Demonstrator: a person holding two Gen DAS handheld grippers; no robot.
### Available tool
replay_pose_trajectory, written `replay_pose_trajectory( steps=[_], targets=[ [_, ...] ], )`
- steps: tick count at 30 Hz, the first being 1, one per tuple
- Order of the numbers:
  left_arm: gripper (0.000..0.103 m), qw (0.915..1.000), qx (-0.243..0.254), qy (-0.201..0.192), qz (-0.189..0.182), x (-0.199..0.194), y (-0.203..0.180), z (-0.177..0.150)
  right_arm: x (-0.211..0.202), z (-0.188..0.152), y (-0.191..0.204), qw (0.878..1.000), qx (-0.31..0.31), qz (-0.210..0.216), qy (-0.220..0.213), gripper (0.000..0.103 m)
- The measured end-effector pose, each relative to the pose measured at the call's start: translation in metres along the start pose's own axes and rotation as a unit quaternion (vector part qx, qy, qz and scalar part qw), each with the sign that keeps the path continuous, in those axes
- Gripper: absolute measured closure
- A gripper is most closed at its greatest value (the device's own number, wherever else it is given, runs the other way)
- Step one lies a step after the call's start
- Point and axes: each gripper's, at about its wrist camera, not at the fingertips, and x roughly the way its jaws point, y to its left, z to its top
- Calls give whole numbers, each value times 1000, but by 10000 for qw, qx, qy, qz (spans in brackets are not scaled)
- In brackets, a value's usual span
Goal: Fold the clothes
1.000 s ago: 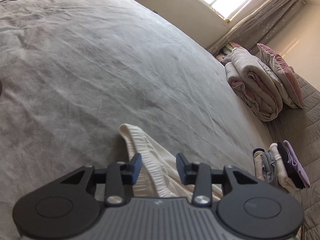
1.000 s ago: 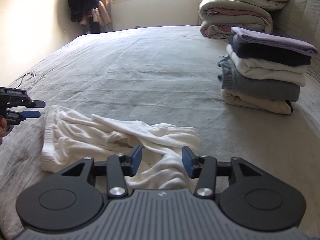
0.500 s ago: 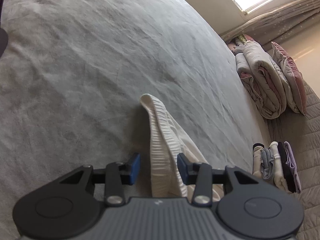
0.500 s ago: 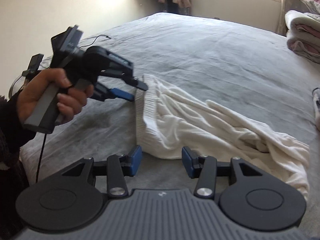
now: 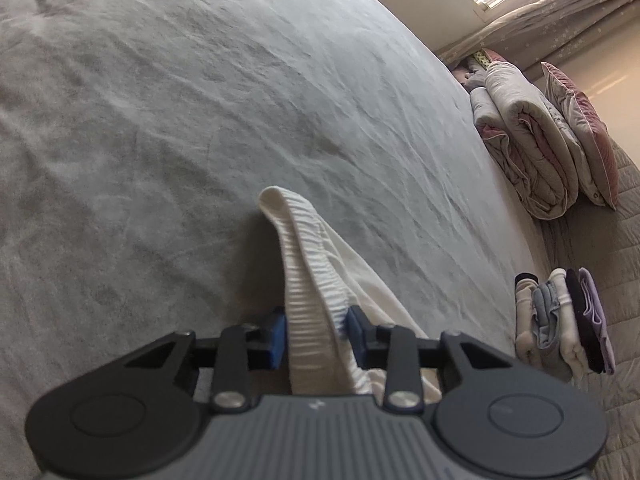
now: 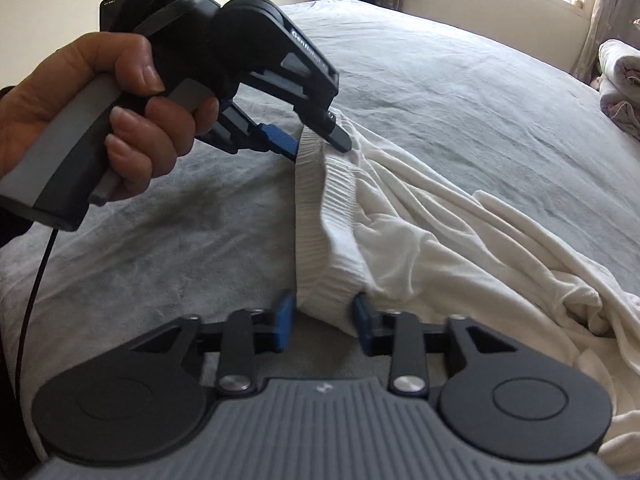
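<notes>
Meanwhile, L gripper [image 6: 316, 140] & R gripper [image 6: 324, 326] each straddle white pants' waistband [image 6: 320, 208] on grey bed [image 6: 440, 80]; fingers around fabric, pinch unclear.

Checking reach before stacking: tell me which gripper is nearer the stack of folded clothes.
Cannot tell. The left gripper straddles the white waistband, with the folded stack off to its right; the right gripper straddles the waistband's other end, stack unseen.

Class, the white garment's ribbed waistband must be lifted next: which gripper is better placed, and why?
Left. The left gripper already pinches the waistband; the right gripper only straddles its lower end, fingers apart.
</notes>
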Motion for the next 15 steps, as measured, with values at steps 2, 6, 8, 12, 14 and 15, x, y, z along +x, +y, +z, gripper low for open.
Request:
replay_pose_trajectory(
  steps=[2, 6, 8, 12, 14, 15],
  targets=[
    [80, 10000, 76, -37, 48, -1, 0, 1, 0, 2, 2, 10000, 43, 1, 0, 77],
    [98, 9987, 398, -184, 262, -8, -6, 2, -9, 9, 8, 9987, 306, 394, -28, 77],
    [99, 9979, 512, -254, 290, -16, -6, 5, -14, 13, 14, 9969, 442, 644, -78, 77],
    [99, 9966, 643, -360, 377, -32, -3, 11, -18, 24, 29, 9918, 682, 1064, -174, 77],
    [99, 9949, 737, -442, 520, -40, 1, 15, -12, 29, 38, 9899, 731, 1205, -162, 77],
    [99, 9944, 759, -484, 562, -45, 4, 17, -10, 32, 43, 9888, 756, 1276, -155, 77]
  ],
)
